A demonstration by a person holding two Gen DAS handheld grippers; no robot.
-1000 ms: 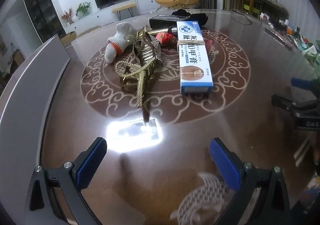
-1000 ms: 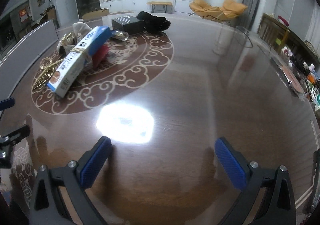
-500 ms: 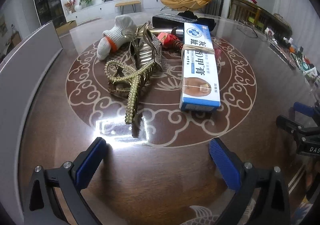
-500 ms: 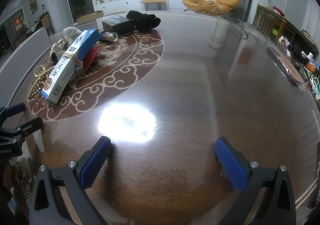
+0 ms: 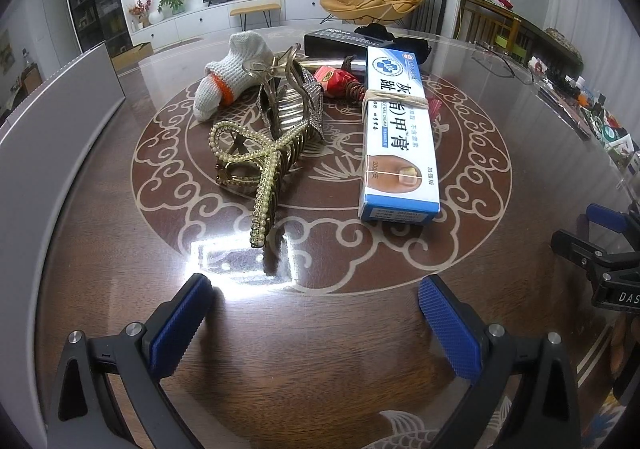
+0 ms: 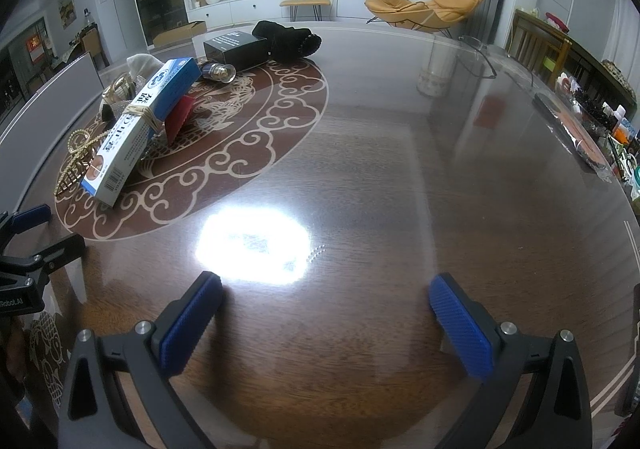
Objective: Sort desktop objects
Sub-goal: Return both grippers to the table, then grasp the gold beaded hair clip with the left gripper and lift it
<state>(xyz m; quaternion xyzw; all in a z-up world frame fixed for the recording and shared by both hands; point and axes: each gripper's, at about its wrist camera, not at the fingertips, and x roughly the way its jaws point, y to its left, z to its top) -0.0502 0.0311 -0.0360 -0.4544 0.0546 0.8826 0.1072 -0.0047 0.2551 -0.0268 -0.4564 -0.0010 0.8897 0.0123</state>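
Left tool [image 5: 316, 313] gapes just short of the pearl hair claw [image 5: 256, 173].

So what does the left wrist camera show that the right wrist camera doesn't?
Only the left wrist view clearly shows the white sock and the rhinestone hair claw behind the pearl hair claw. Only the right wrist view shows the small glass bottle and the whole black pouch. Both show the blue and white cream box bound with rubber bands, the black box, and both grippers open and empty: left, right.
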